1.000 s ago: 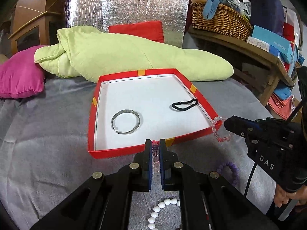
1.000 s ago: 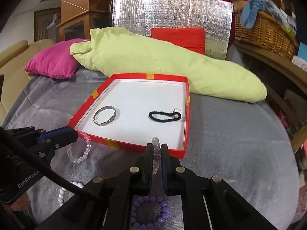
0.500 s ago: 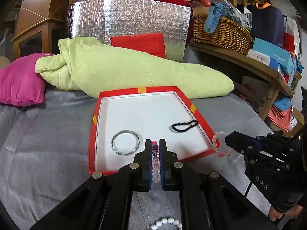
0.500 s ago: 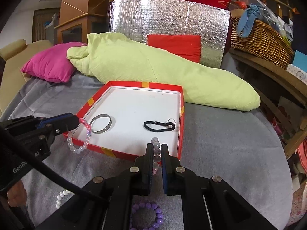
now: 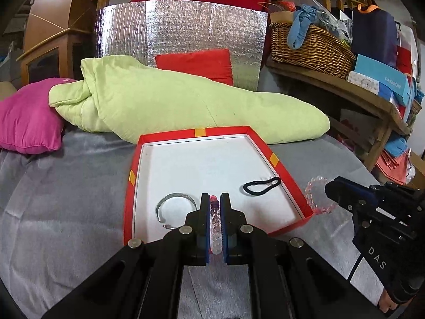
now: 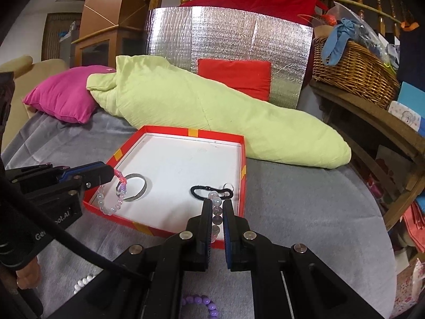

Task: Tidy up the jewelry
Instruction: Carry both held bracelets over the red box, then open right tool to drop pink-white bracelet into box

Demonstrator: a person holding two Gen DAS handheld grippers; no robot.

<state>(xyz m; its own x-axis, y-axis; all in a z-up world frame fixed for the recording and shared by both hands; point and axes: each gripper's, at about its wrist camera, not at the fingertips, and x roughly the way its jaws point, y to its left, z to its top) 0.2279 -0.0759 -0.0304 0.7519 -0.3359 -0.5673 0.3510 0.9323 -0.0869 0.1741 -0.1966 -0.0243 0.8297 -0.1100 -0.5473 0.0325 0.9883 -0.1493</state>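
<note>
A red tray (image 5: 276, 156) (image 6: 243, 170) with a white floor lies on the grey cloth. In it are a silver bangle (image 5: 175, 207) (image 6: 138, 186) and a black hair tie (image 5: 261, 184) (image 6: 209, 191). My left gripper (image 5: 214, 202) (image 6: 113, 172) is shut on a clear and pink bead bracelet (image 5: 215, 228) (image 6: 111, 199), held over the tray's near left edge. My right gripper (image 6: 217, 207) (image 5: 329, 186) is shut on a pale pink bead bracelet (image 6: 216, 212) (image 5: 316, 196), held above the tray's near right corner.
A purple bead bracelet (image 6: 202, 303) and white beads (image 6: 83, 283) lie on the cloth near me. A green quilt (image 5: 186, 106), a magenta pillow (image 5: 26, 122) and a foil panel (image 5: 180, 32) stand behind the tray. A wooden shelf with a wicker basket (image 5: 310, 50) is at right.
Both grippers have risen and moved forward toward the tray, each carrying its bracelet; the loose beads on the cloth have dropped out of the left wrist view.
</note>
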